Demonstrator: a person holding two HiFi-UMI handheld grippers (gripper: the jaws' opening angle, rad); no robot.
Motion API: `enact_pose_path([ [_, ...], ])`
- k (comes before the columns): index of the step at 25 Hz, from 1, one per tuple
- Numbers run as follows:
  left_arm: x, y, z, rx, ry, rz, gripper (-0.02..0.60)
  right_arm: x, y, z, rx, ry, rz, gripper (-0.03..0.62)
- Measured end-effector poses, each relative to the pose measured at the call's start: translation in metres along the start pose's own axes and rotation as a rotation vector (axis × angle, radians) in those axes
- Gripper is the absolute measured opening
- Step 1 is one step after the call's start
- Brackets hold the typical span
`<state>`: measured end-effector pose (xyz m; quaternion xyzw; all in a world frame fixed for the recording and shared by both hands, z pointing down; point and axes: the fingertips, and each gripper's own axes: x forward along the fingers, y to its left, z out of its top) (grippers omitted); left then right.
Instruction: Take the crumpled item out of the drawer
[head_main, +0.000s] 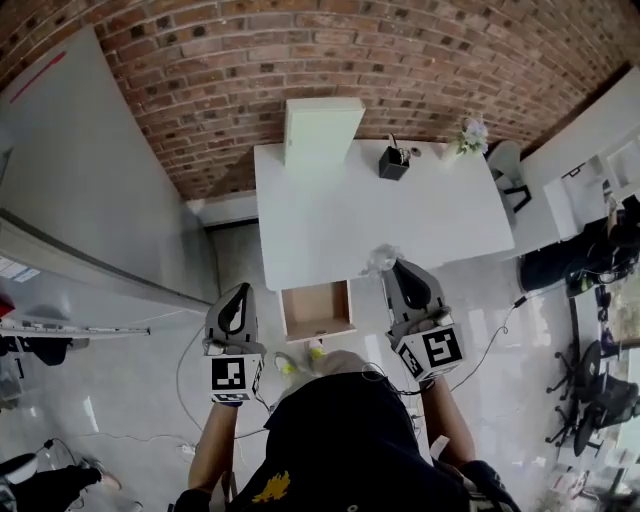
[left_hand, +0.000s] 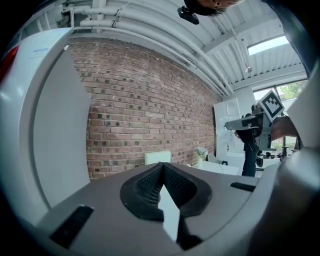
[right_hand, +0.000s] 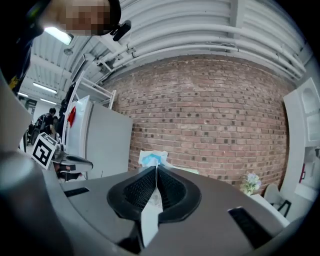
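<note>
The left gripper (left_hand: 161, 165) has its jaws pressed together on nothing, facing a brick wall (left_hand: 145, 115), with the right gripper (left_hand: 231, 124) raised at the right.

In the right gripper view, the right tongs (right_hand: 156, 168) cover most of the crumpled item (right_hand: 152, 158). Only a white and blue scrap shows above their tips. In the head view the item (head_main: 381, 258) is too small to tell what it is made of. The contents of the black holder (head_main: 393, 163) on the worktop (head_main: 330, 225) are also too small to make out. In the left gripper view, the left tongs (left_hand: 161, 165) hide the lower part of the white box (left_hand: 152, 157).
</note>
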<state>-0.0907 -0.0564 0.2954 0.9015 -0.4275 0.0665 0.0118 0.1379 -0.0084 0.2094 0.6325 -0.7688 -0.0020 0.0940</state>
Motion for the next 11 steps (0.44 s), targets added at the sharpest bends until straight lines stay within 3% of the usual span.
enact_pose_path([
  [4, 0.009, -0.022, 0.004, 0.017, 0.014, -0.064, 0.013, -0.051, -0.011, 0.002, -0.044, 0.108, -0.066, 0.037],
  [11, 0.027, -0.068, -0.004, -0.022, -0.06, -0.1, 0.012, -0.094, -0.039, -0.008, -0.101, 0.063, -0.151, 0.037],
])
